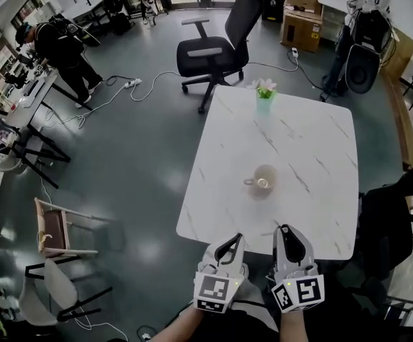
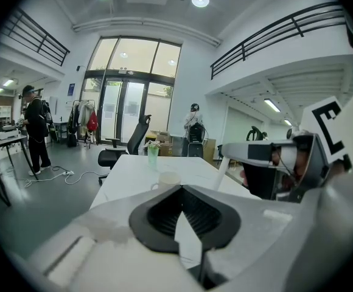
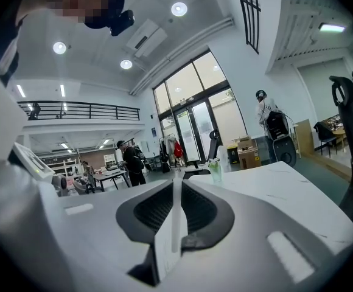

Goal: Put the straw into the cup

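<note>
the thin white straw (image 3: 175,218) is clamped between the jaws of the right tool (image 3: 178,181), which are drawn nearly together on it, at the near edge of the counter. the straw is judged to be very light, hollow and easily crushed or kinked. it is also judged smooth enough to slip or swivel in the pads, so a gentle hold towards its upper part is suggested, with a long free length left below for the cup's mouth. in the left gripper view what is taken to be the straw (image 2: 225,172) is seen as a slim rod slanting steeply down from the right tool's tip. its long axis is nearer upright than level, and its lower end is aimed at the counter. the beige ceramic cup (image 1: 263,180) is set upright near the middle of the white marbled counter (image 1: 313,141), well apart from the straw. the left tool (image 2: 180,188) is closed, and nothing is made out between its jaws.
</note>
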The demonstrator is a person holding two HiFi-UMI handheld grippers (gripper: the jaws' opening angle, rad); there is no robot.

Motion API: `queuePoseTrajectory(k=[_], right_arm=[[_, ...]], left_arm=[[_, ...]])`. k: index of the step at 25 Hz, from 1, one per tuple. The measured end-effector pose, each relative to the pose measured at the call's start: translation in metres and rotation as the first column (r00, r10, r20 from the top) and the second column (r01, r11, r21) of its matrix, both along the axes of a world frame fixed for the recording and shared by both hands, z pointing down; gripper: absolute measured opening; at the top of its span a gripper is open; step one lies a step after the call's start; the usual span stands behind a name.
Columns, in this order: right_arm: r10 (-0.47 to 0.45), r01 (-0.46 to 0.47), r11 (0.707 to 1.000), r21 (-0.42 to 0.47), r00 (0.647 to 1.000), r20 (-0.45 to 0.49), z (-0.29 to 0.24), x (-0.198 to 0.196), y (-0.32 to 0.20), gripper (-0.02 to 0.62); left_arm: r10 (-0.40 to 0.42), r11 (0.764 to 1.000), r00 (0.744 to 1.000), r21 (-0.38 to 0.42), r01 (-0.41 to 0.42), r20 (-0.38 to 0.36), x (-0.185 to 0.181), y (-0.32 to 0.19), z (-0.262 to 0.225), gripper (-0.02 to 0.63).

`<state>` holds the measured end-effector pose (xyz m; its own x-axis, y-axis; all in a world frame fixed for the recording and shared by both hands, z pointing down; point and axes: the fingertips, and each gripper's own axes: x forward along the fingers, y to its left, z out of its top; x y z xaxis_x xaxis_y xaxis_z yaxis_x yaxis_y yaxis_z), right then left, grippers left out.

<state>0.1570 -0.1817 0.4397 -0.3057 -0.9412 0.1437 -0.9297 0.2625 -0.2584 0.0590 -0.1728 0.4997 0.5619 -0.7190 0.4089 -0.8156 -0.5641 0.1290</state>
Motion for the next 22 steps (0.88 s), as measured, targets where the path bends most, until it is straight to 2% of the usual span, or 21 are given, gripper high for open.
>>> queuePoseTrajectory(k=[5, 14, 22], right_arm=[[0.004, -0.004, 1.000, 0.006, 1.000, -0.011, 0.003, -0.001, -0.030, 0.040], [0.060, -0.060, 0.998, 0.021, 0.998, -0.028, 0.005, 0.025, -0.082, 0.040], [0.060, -0.060, 0.998, 0.001, 0.998, -0.027, 0.022, 0.028, -0.120, 0.040]], left_arm=[[-0.013, 0.999, 1.000, -0.037, 0.013, -0.017, -0.007, -0.016, 0.012, 0.002], [0.004, 0.998, 1.000, -0.065, -0.006, -0.028, -0.003, -0.043, 0.030, 0.002], [0.010, 0.994, 1.000, -0.108, -0.013, -0.025, -0.004, -0.059, 0.046, 0.002]])
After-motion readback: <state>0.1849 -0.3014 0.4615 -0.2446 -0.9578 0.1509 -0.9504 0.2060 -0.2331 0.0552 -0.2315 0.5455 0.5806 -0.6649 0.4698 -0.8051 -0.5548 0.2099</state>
